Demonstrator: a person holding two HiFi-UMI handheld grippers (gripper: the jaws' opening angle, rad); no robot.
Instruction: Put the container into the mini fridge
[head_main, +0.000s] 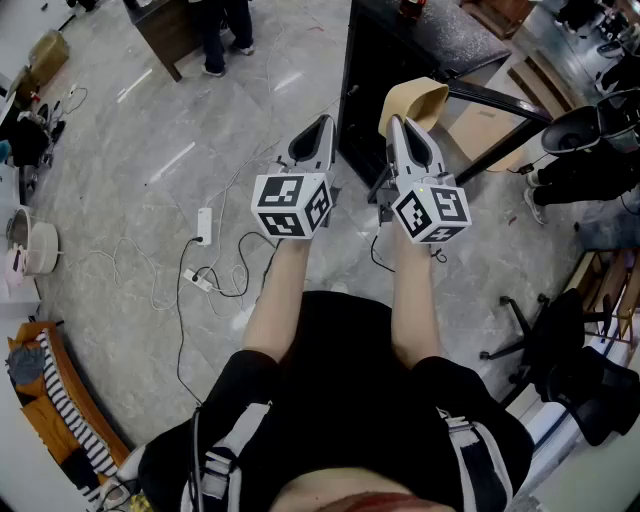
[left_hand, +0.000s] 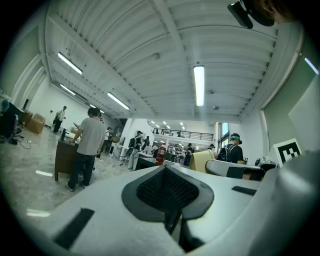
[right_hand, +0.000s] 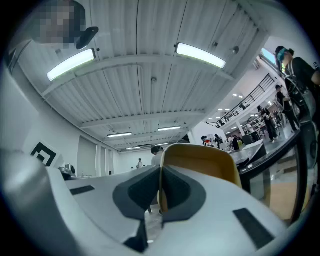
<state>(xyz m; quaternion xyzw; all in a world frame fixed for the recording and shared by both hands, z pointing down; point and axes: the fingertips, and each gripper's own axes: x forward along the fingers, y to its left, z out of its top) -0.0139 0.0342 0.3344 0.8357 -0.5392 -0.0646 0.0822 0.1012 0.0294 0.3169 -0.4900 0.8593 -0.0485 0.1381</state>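
While the left gripper (head_main: 320, 125) has its jaws together on nothing, the right gripper (head_main: 398, 122) pinches the tan container (head_main: 420, 100) by its rim (held above the floor), close beside a black cabinet (head_main: 372, 60).

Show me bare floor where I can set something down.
Bare floor lies at upper left, between the wooden desk and the power strip. It is crowded elsewhere: cables loop beside the power strip, and the black table, tan chair and office chair fill the right.
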